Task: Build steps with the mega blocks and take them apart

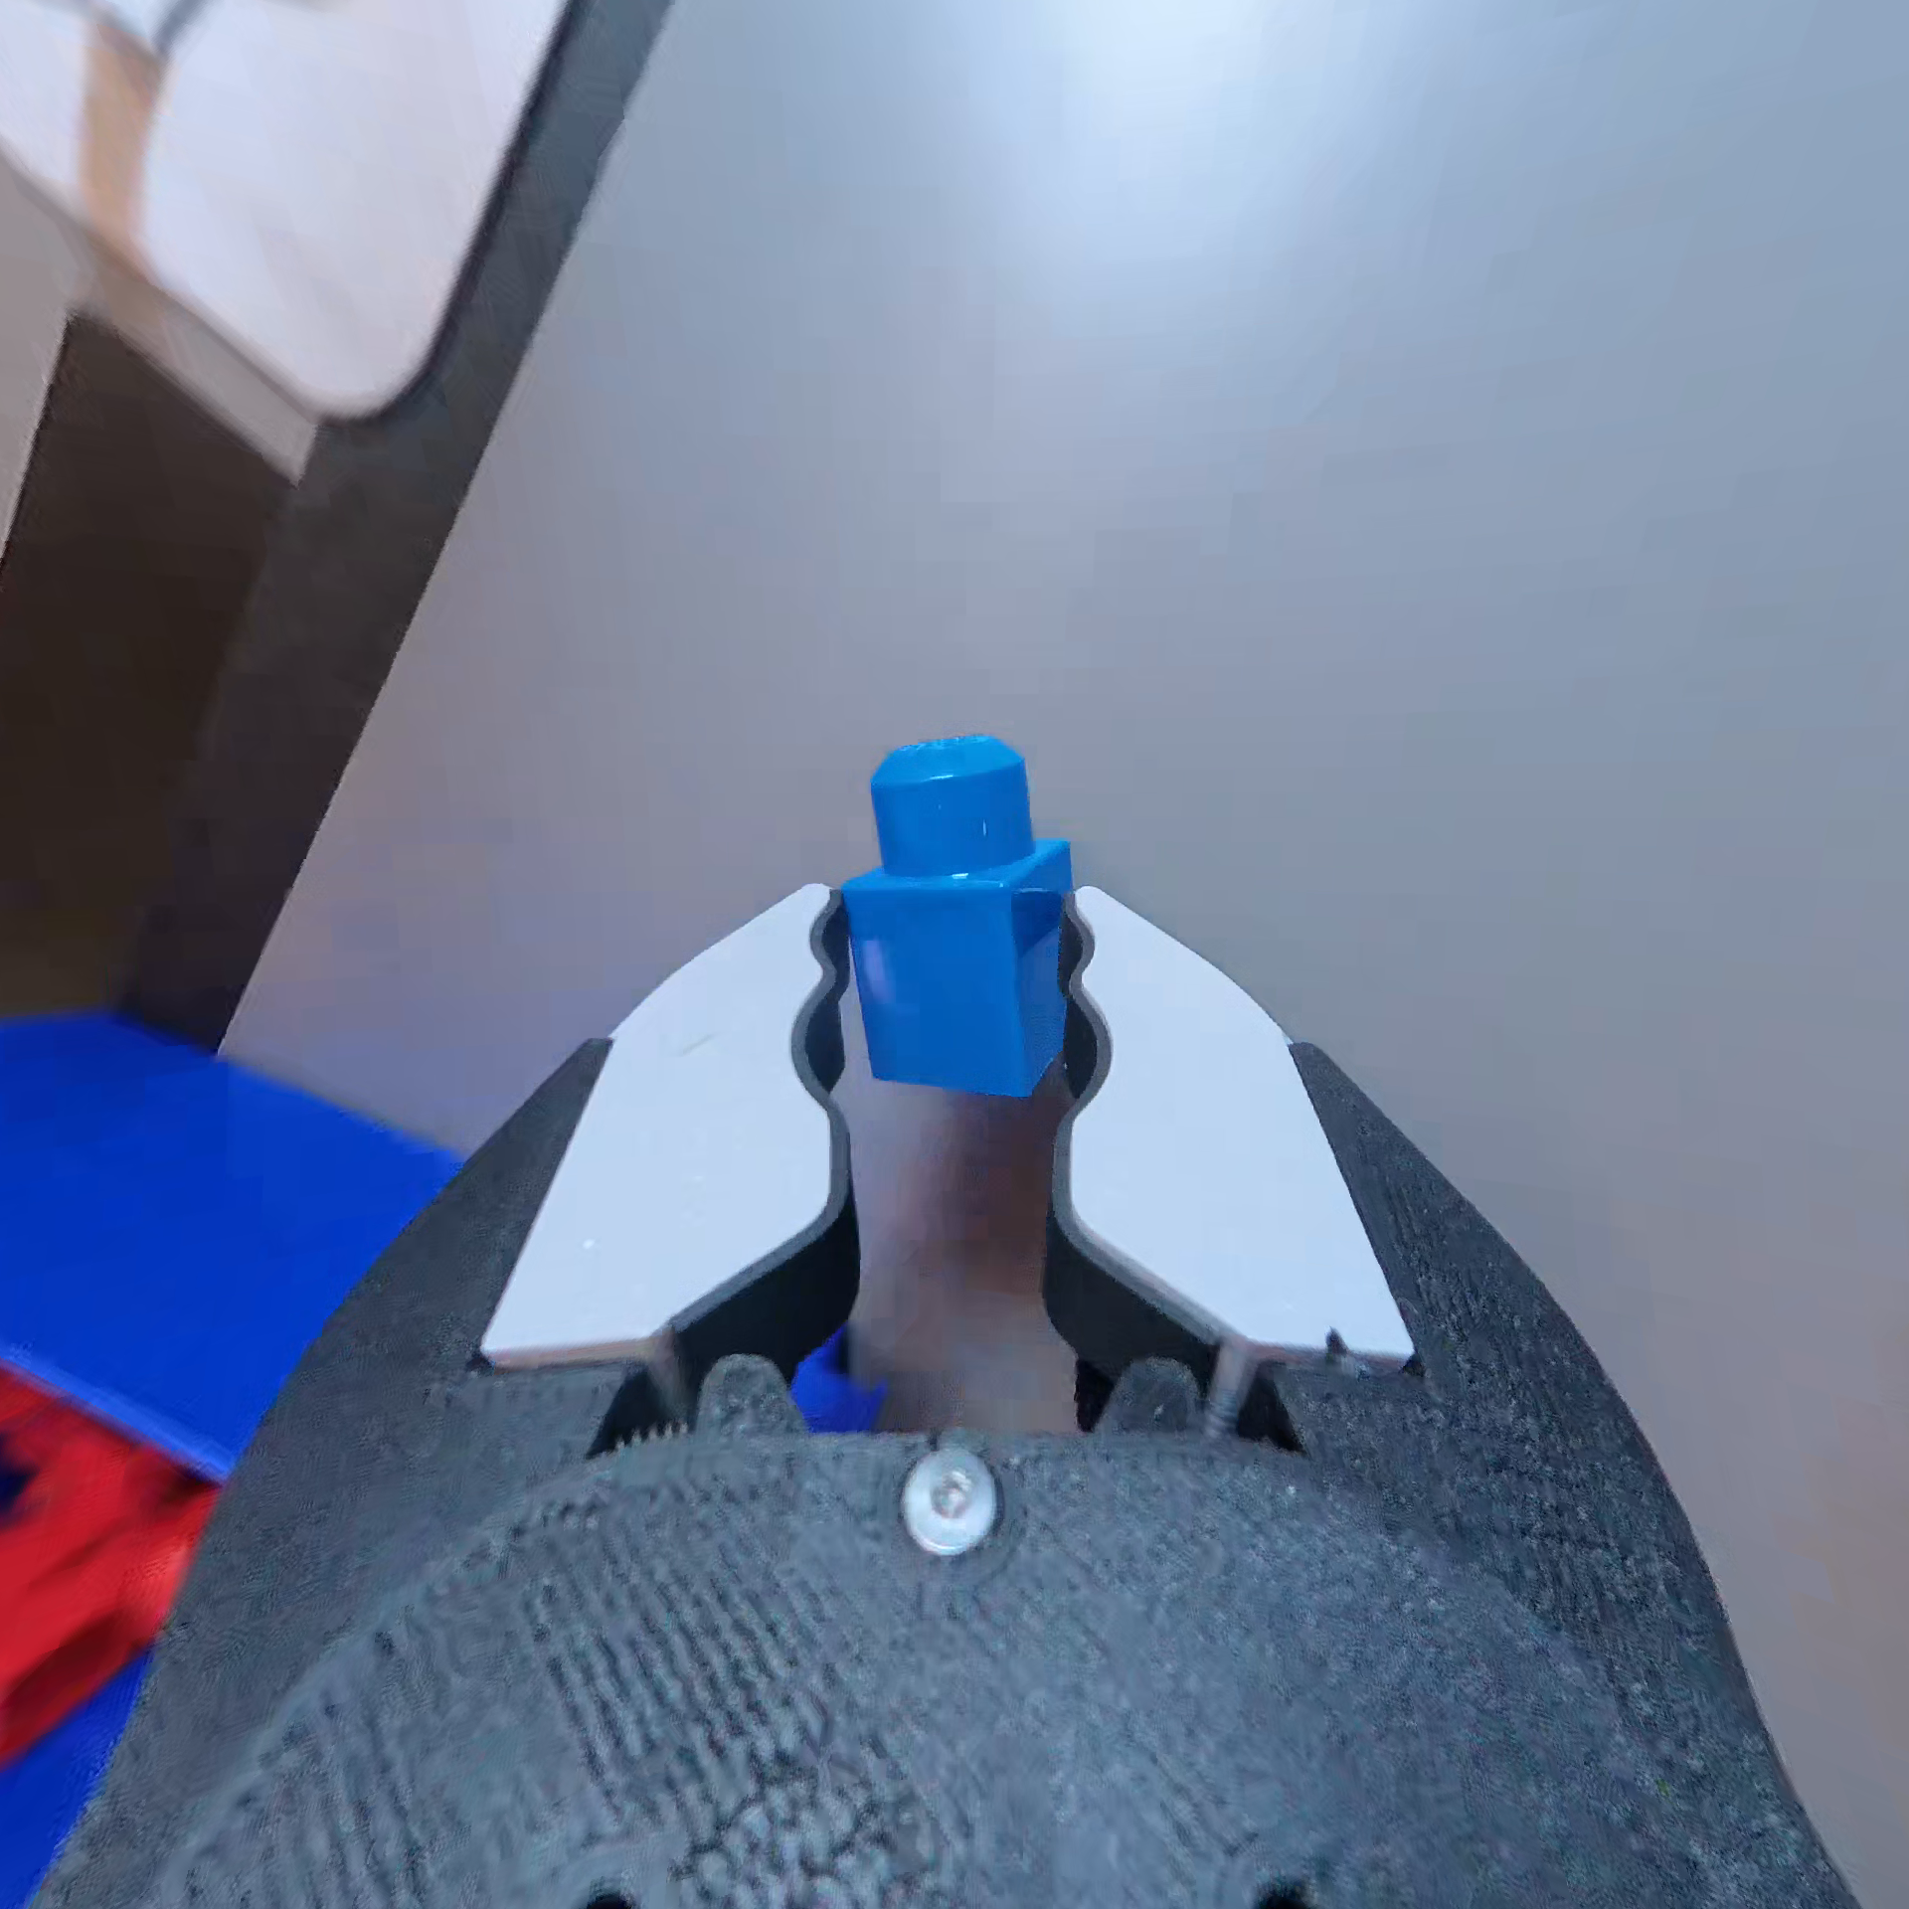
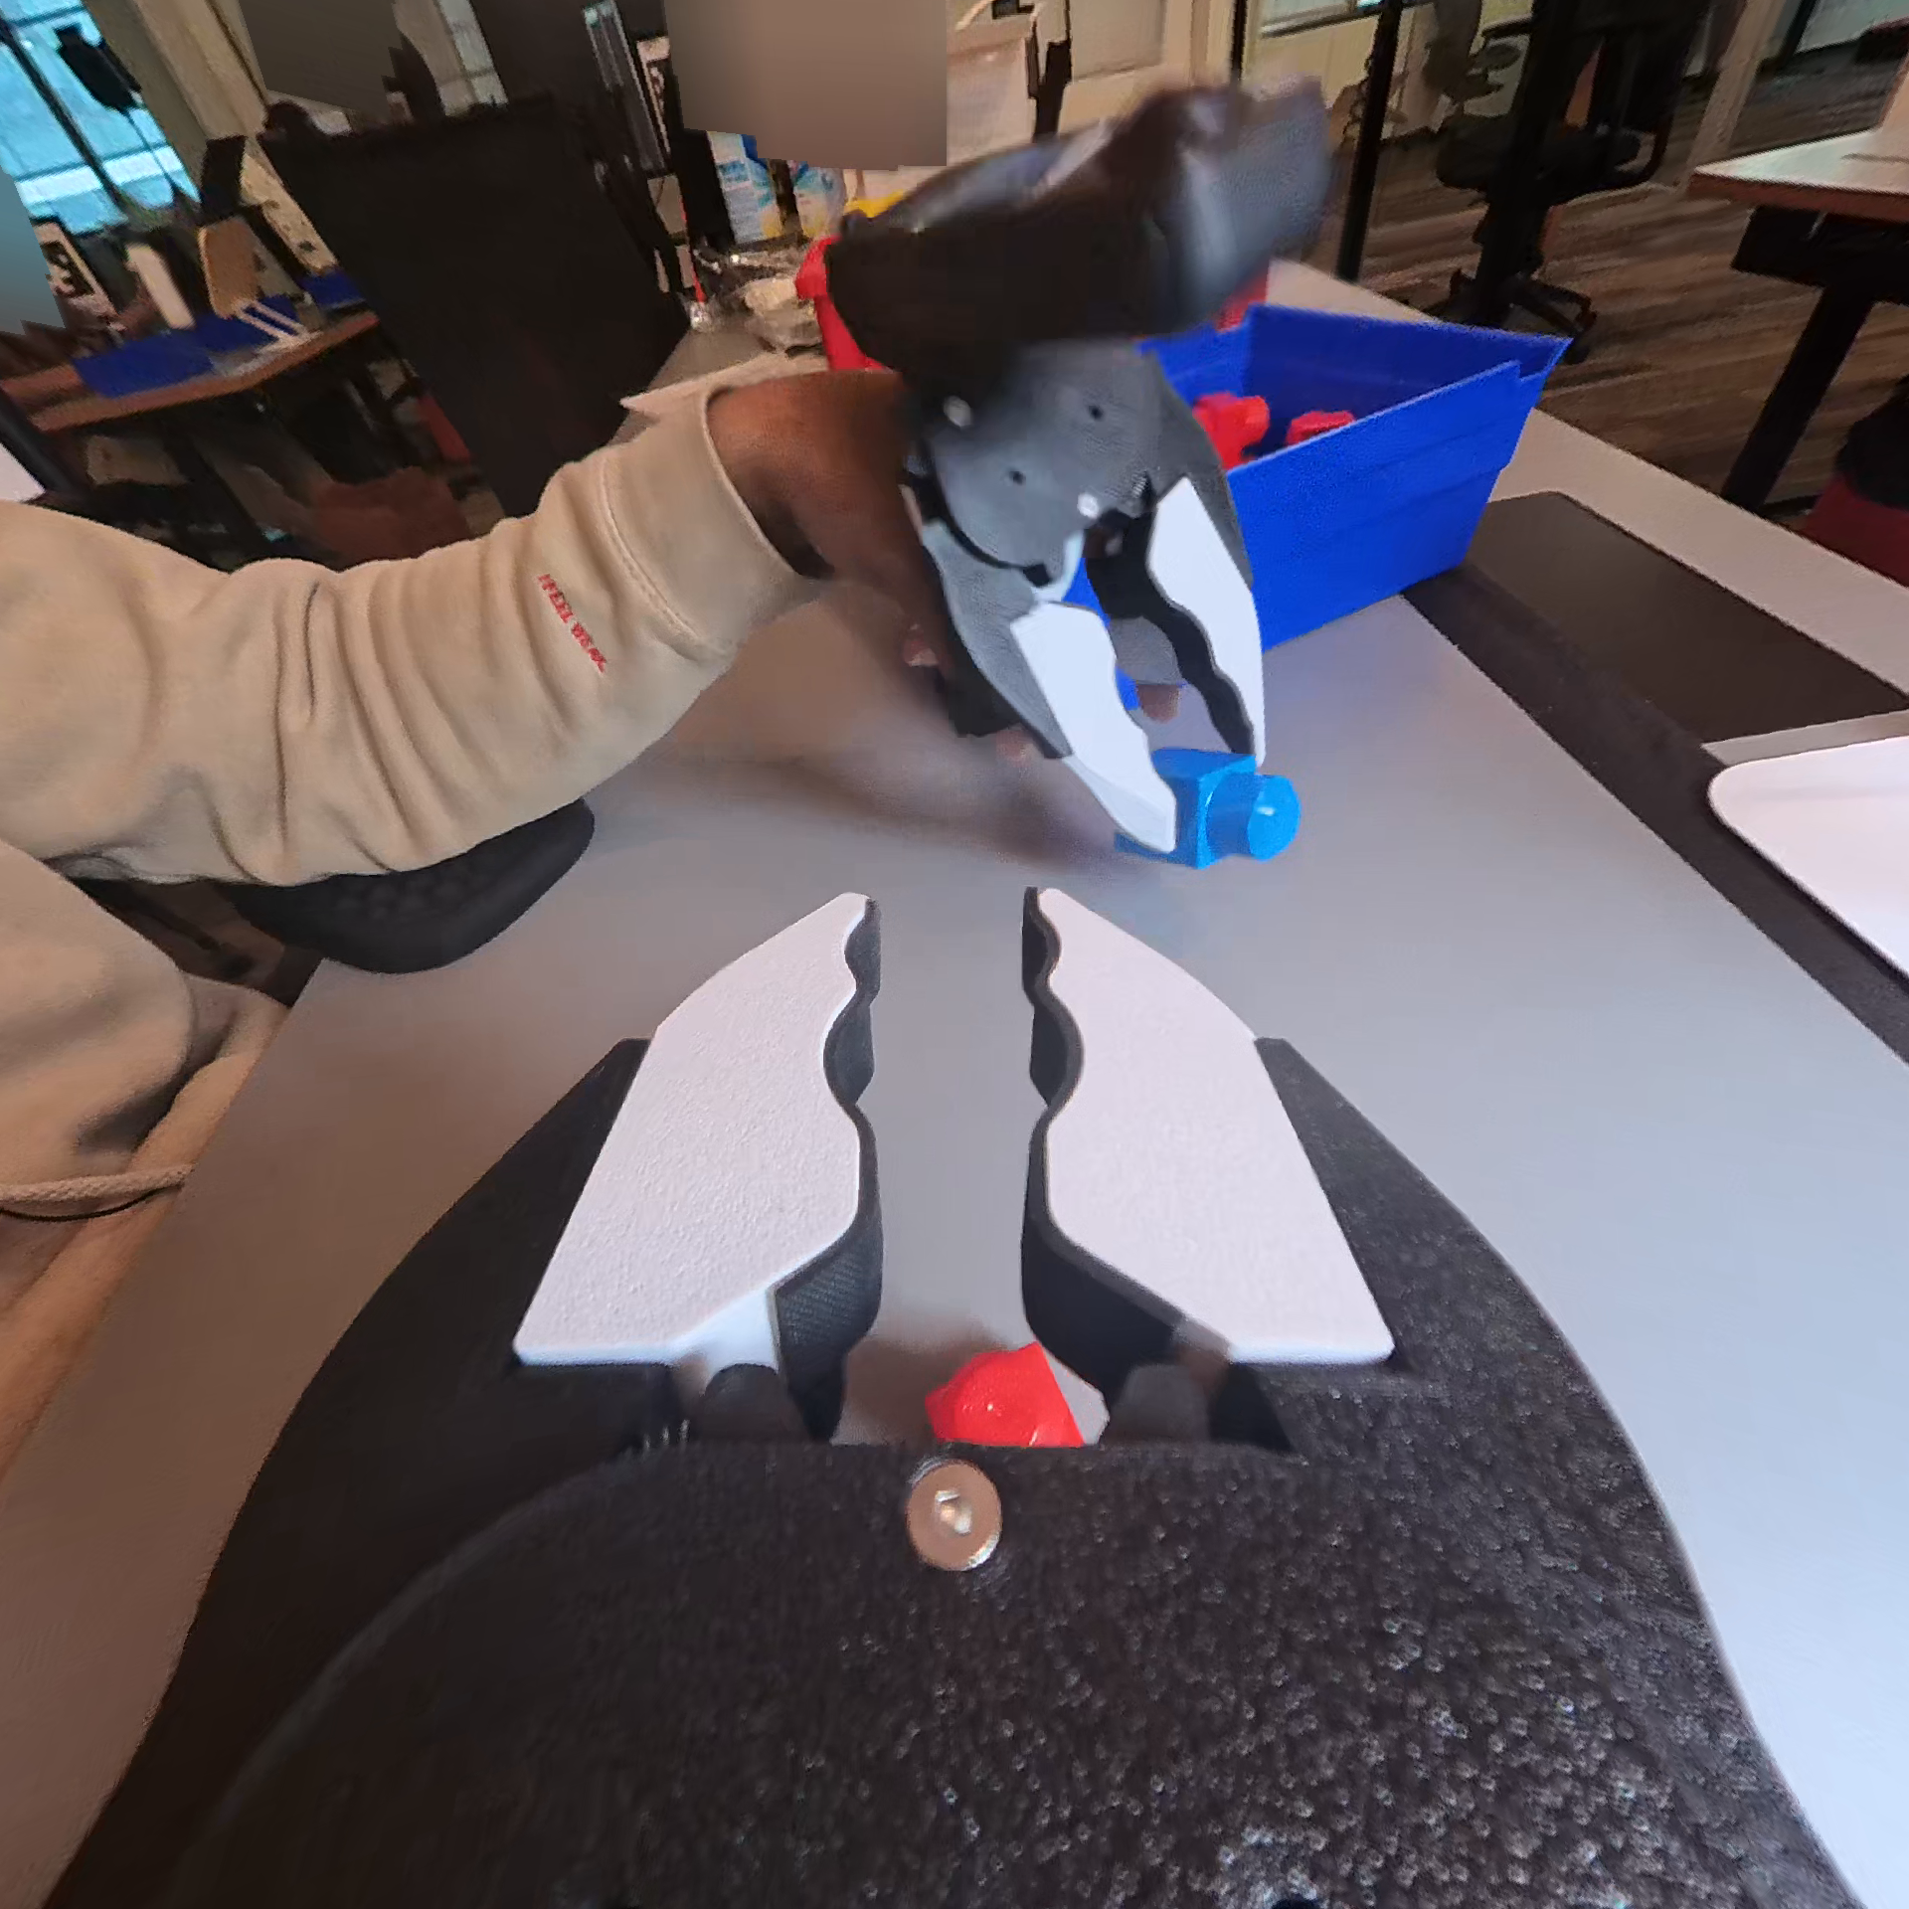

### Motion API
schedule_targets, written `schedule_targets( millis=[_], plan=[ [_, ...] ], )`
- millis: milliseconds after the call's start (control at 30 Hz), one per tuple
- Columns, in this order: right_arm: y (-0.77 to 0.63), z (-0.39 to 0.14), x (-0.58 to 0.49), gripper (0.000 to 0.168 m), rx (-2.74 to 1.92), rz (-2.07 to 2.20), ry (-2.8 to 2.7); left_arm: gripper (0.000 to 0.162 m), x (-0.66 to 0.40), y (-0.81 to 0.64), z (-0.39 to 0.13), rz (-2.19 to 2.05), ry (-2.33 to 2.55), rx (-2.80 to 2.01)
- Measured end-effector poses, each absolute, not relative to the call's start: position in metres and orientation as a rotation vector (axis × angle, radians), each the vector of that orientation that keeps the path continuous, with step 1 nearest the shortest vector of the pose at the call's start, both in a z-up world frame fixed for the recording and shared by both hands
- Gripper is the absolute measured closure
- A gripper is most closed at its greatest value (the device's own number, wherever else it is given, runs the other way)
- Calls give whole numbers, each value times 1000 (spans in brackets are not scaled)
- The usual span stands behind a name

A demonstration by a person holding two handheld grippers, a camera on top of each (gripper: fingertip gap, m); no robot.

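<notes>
My left gripper (image 1: 952,909) is shut on a small blue single-stud block (image 1: 956,971), its stud pointing away from the camera. In the right wrist view the left gripper (image 2: 1203,795) holds the blue block (image 2: 1224,811) just above the grey table (image 2: 1446,1033), stud pointing right. My right gripper (image 2: 950,909) is open and empty, its fingers a small gap apart over the table. A red block (image 2: 1002,1403) lies on the table under the right gripper's base, mostly hidden.
A blue bin (image 2: 1384,475) with red blocks (image 2: 1234,418) stands at the far right of the table; it also shows in the left wrist view (image 1: 155,1188). A person's sleeved arm (image 2: 362,661) reaches across from the left. A white sheet (image 2: 1828,826) lies at right. About 20 centimetres separates my left fingertips from my right.
</notes>
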State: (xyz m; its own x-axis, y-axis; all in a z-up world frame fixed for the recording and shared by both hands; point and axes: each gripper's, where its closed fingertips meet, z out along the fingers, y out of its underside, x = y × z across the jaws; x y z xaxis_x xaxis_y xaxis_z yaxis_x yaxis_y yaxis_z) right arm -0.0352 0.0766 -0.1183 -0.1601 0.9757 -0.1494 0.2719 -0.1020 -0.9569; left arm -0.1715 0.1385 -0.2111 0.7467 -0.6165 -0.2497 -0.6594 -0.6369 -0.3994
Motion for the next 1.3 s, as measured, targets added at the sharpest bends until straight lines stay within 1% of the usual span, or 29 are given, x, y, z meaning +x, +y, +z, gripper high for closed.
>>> schedule_targets(
  millis=[67, 133, 200, 267, 333, 367, 400, 433, 600, 700, 767, 800, 833, 900, 1000, 1067, 1200, 1233, 1300],
  plan=[
    [82, -113, -36, 136, -1407, 1309, -1428, 123, -127, 137, -178, -180, 1002, -2259],
    [88, -105, -37, 127, -1397, 1320, -1363, 122, -88, 130, -133, -413, 1007, -2008],
    [93, -96, -38, 116, -1375, 1314, -1298, 123, -64, 120, -94, -510, 1018, -1770],
    [92, -82, -38, 110, -1330, 1328, -1251, 123, -47, 108, -70, -583, 1023, -1637],
    [87, -70, -39, 111, -1283, 1335, -1231, 123, -33, 100, -57, -652, 1004, -1563],
    [84, -67, -41, 114, -1271, 1316, -1232, 123, -27, 96, -52, -687, 1000, -1527],
    [82, -66, -42, 126, -1260, 1284, -1244, 123, -20, 91, -48, -733, 1003, -1496],
    [80, -64, -43, 130, -1238, 1253, -1255, 124, -15, 86, -46, -773, 1006, -1479],
    [71, -61, -37, 131, -1195, 1258, -1311, 125, -11, 77, -40, -811, 1030, -1432],
    [67, -74, -37, 131, -1220, 1216, -1401, 116, -11, 72, -36, -848, 1040, -1414],
    [62, -82, -38, 131, -1237, 1213, -1454, 115, -10, 70, -41, -837, 1065, -1431],
    [60, -86, -40, 131, -1244, 1206, -1478, 119, -8, 70, -46, -819, 1092, -1441],
    [59, -90, -41, 131, -1252, 1196, -1497, 132, -6, 69, -51, -795, 1124, -1451],
    [62, -92, -43, 131, -1264, 1177, -1490, 133, -4, 71, -55, -747, 1136, -1451],
    [69, -76, -41, 129, -1225, 1219, -1375, 133, -3, 77, -42, -782, 1031, -1422],
    [75, -65, -38, 130, -1204, 1226, -1299, 133, -4, 82, -36, -791, 964, -1390],
    [87, -59, -28, 132, -1215, 1185, -1267, 133, -1, 91, -30, -856, 831, -1347],
    [91, -58, -23, 132, -1223, 1163, -1274, 131, -1, 93, -32, -869, 822, -1362],
    [105, -52, -7, 132, -1242, 1110, -1243, 111, -2, 99, -45, -921, 821, -1444]
  ],
)
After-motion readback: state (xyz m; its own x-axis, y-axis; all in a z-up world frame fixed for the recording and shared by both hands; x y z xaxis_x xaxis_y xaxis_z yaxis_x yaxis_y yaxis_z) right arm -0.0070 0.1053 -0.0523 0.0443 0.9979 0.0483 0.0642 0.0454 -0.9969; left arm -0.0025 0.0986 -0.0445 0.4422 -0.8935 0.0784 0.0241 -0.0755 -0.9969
